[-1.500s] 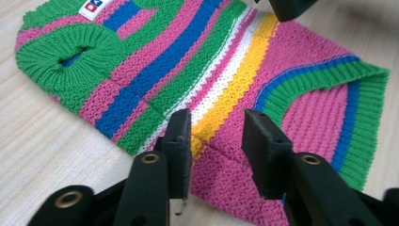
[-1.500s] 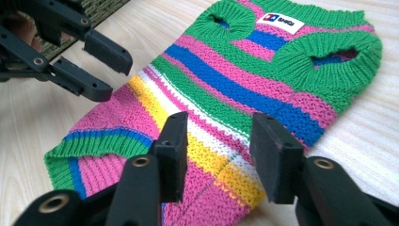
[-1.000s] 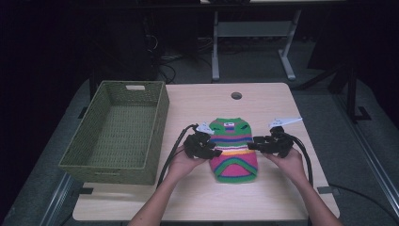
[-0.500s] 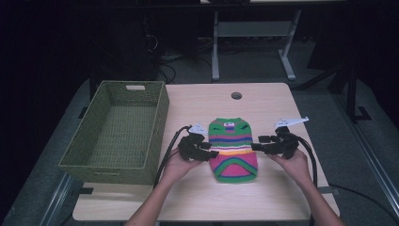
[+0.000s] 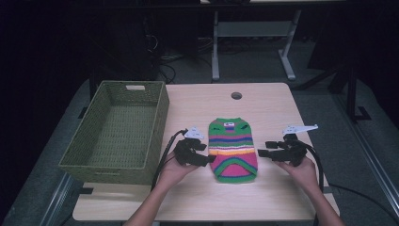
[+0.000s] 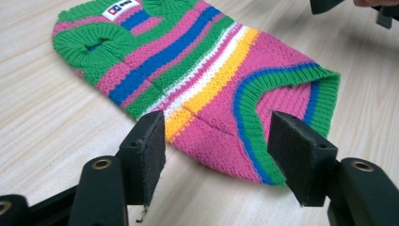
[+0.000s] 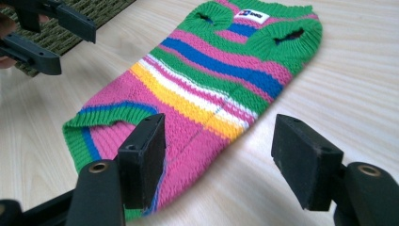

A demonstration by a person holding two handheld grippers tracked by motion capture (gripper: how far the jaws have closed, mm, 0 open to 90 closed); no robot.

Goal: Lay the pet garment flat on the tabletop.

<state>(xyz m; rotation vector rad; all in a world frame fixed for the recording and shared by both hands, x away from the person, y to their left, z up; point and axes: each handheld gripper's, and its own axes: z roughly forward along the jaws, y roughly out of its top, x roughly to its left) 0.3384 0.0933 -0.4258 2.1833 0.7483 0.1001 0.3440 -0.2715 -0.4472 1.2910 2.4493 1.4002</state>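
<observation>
Dim workroom around a pale wooden table

The light wood-grain tabletop (image 5: 263, 101) has a round cable hole (image 5: 236, 95) near its far edge. It stands on grey carpeted floor (image 5: 324, 94). Behind it, a white metal desk frame (image 5: 249, 33) and tangled dark cables (image 5: 176, 63) sit in deep shadow.

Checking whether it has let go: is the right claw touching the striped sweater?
Apart. In the high view the right claw sits off the striped sweater, with bare table between; its jaws have just been opening, nothing between them.
</observation>
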